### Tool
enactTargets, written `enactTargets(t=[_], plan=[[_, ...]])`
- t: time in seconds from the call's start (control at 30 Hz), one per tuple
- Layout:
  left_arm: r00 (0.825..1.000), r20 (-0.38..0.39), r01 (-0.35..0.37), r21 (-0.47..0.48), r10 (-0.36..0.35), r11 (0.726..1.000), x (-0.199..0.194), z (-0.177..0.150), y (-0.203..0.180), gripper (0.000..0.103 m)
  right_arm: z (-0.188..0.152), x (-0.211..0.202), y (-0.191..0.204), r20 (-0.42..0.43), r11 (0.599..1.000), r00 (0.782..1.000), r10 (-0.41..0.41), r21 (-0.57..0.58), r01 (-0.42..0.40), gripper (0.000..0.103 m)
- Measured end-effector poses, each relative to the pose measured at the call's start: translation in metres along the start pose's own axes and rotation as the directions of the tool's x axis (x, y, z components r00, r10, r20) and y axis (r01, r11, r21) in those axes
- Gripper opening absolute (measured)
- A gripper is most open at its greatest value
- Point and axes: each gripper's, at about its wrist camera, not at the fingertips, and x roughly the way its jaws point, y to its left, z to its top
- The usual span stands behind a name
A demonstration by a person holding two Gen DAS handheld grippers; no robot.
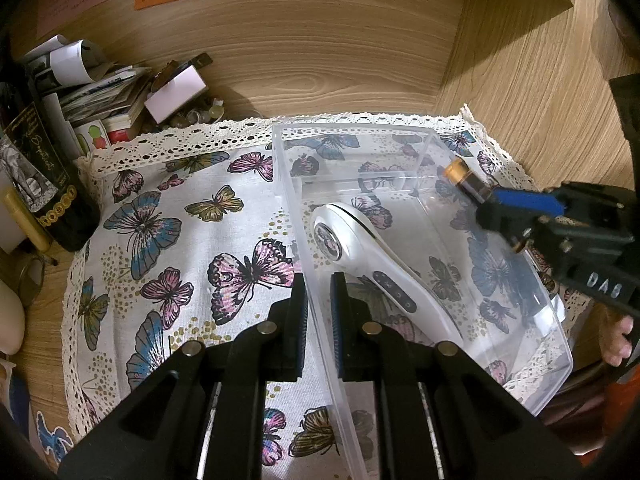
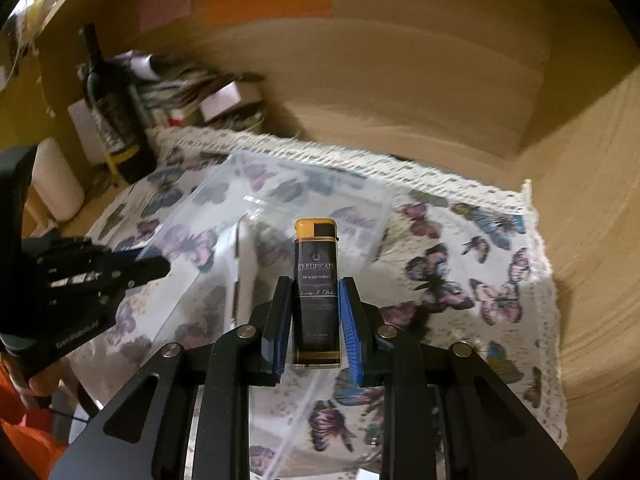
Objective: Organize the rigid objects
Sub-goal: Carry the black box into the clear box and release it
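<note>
Right wrist view: lighter (image 2: 316, 292) clamped in the right gripper (image 2: 316, 320), above the clear bin's (image 1: 532, 372) far right side. Left gripper (image 1: 319, 312) pinches the bin's near wall. White massager (image 1: 360, 248) already inside, so roughly halfway I'd guess. Underneath, butterfly cloth (image 1: 180, 240) on a wooden desk (image 1: 360, 52), wine bottle (image 1: 44, 184) far left.

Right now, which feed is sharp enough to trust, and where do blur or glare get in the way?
Left wrist view: sharp; the clear box shows faint glare on its walls, and the white device inside reads clearly. Right wrist view: the background is smeared by motion blur, so the box edges are vague; only the lighter held between the jaws is crisp. Both views bend toward the edges and darken at the corners.
</note>
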Motion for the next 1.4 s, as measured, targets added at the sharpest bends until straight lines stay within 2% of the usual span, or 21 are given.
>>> enactTargets(t=[0.2, 0.37, 0.7, 0.9, 1.1, 1.23, 1.4], plan=[[1.000, -0.001, 0.002, -0.001, -0.002, 1.000, 0.000, 0.000, 0.000, 0.010, -0.003, 0.015, 0.009, -0.047, 0.999, 0.999, 0.017, -0.033, -0.018, 0.022], [1.000, -0.002, 0.003, -0.001, -0.003, 1.000, 0.000, 0.000, -0.001, 0.010, -0.003, 0.023, 0.007, -0.076, 0.999, 0.996, 0.042, -0.010, -0.042, 0.022], [1.000, -0.003, 0.003, -0.001, -0.003, 1.000, 0.000, 0.000, -0.001, 0.010, -0.002, 0.007, 0.006, -0.030, 1.000, 0.999, 0.023, -0.004, -0.023, 0.023], [1.000, -0.003, 0.003, -0.002, -0.003, 1.000, -0.001, 0.001, -0.001, 0.010, 0.000, -0.016, -0.011, 0.035, 0.999, 0.999, -0.031, 0.036, 0.030, 0.025], [1.000, -0.003, 0.002, -0.001, -0.002, 1.000, -0.001, 0.001, -0.001, 0.011, -0.008, -0.044, -0.049, 0.081, 0.985, 0.989, -0.125, 0.134, 0.113, 0.029], [1.000, -0.003, 0.004, -0.003, -0.004, 1.000, -0.001, 0.001, -0.001, 0.010, -0.022, -0.049, -0.073, 0.059, 0.966, 0.982, -0.180, 0.199, 0.166, 0.033], [1.000, -0.003, 0.002, -0.001, -0.002, 1.000, -0.001, 0.001, -0.001, 0.010, -0.044, -0.032, -0.094, -0.026, 0.945, 0.977, -0.211, 0.251, 0.211, 0.033]])
